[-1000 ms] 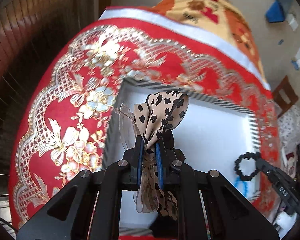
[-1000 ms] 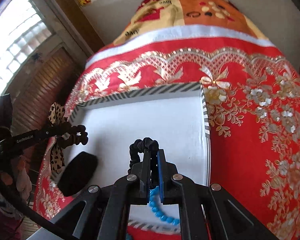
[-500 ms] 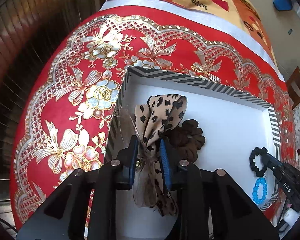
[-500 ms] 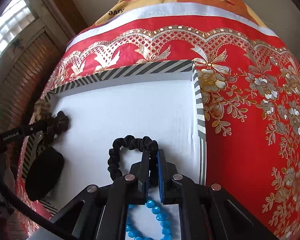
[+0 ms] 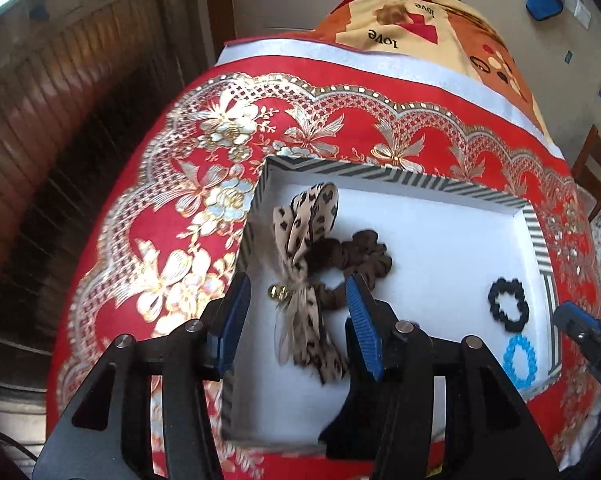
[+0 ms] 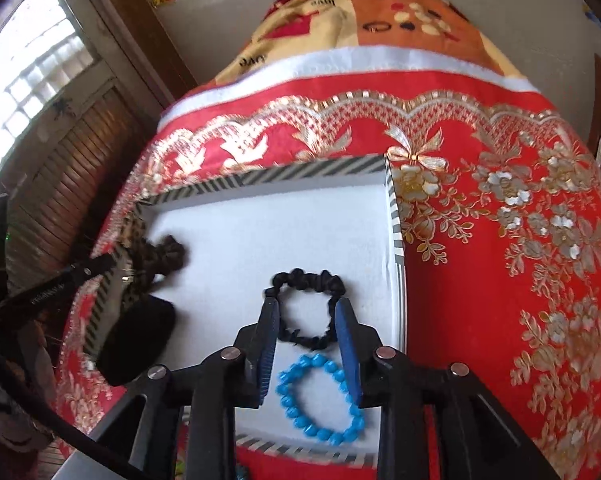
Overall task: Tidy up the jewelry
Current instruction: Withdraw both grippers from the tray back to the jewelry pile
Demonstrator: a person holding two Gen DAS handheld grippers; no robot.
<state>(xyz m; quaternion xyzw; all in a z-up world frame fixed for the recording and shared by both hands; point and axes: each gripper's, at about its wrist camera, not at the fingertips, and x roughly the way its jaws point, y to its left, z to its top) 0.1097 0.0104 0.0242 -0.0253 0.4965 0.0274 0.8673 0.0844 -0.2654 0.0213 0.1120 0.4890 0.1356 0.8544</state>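
Leopard-bow scrunchie (image 5: 312,276) lying at tray's (image 5: 400,184) left, between wide-spread left hand-held gripper (image 5: 298,320). Black scrunchie (image 6: 306,308) and blue bead bracelet (image 6: 320,398) at right, bracketed by wide-spread right hand-held gripper (image 6: 306,344), nothing held.

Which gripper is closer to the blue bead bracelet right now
Right. The right gripper hangs open directly above the blue bead bracelet; the left gripper is across the tray, over the leopard bow scrunchie.

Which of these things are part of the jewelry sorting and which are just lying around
Part of the job:
leopard-print ribbon bow scrunchie
black fabric scrunchie
blue beaded bracelet
white striped-rim tray

Lying about:
red and gold floral tablecloth
orange "love" blanket
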